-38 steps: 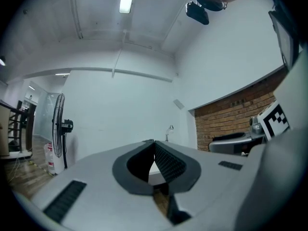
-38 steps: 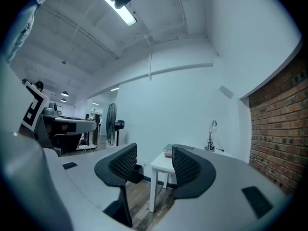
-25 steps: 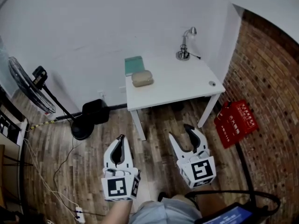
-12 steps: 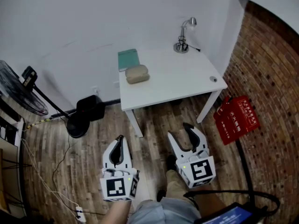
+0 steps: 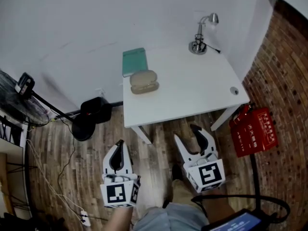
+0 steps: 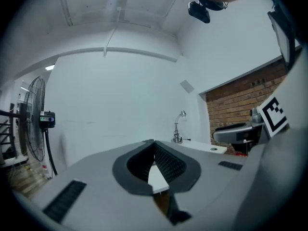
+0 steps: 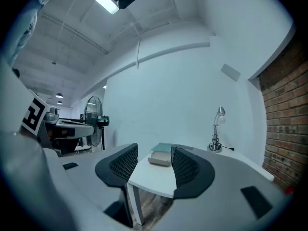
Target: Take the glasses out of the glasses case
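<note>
A beige glasses case point(image 5: 144, 82) lies shut on the white table point(image 5: 192, 95), near its left side; it also shows between the jaws in the right gripper view as the case point(image 7: 160, 160). No glasses are visible. My left gripper point(image 5: 118, 149) hangs over the wooden floor short of the table, jaws shut with their tips touching point(image 6: 153, 143). To its right my right gripper point(image 5: 188, 134) stands open and empty point(image 7: 154, 165), well short of the case.
A teal book point(image 5: 133, 61) lies just behind the case. A small desk lamp point(image 5: 202, 34) stands at the table's far right corner. A standing fan point(image 5: 29, 88) and cables are at the left, a red box point(image 5: 255, 131) on the floor by the brick wall.
The view has moved closer to the table and shifted right; the table now sits larger and nearer. Both grippers keep their pose, left shut, right open.
</note>
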The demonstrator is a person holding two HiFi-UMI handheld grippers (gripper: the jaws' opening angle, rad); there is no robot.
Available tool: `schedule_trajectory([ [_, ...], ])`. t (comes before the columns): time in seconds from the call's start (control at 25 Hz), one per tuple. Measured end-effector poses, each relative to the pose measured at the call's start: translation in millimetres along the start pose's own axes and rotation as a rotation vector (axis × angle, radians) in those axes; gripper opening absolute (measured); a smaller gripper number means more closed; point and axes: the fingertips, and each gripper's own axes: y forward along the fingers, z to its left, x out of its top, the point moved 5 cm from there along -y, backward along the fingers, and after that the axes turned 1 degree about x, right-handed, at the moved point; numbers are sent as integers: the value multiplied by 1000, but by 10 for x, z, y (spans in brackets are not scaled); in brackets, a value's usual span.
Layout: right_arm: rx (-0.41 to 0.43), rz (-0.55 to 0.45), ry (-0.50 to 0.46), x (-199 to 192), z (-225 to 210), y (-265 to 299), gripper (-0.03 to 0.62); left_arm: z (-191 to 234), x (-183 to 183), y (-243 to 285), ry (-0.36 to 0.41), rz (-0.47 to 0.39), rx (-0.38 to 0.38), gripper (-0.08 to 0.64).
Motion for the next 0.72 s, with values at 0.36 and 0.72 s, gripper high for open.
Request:
schedule_trajectory([
  [0.36, 95, 2, 5, 115, -647, 1090, 230, 86, 184, 990, 16, -1, 83, 6],
  [0.72, 186, -101, -38, 554, -910, 1827, 222, 240, 551, 1419, 51, -82, 181, 6],
])
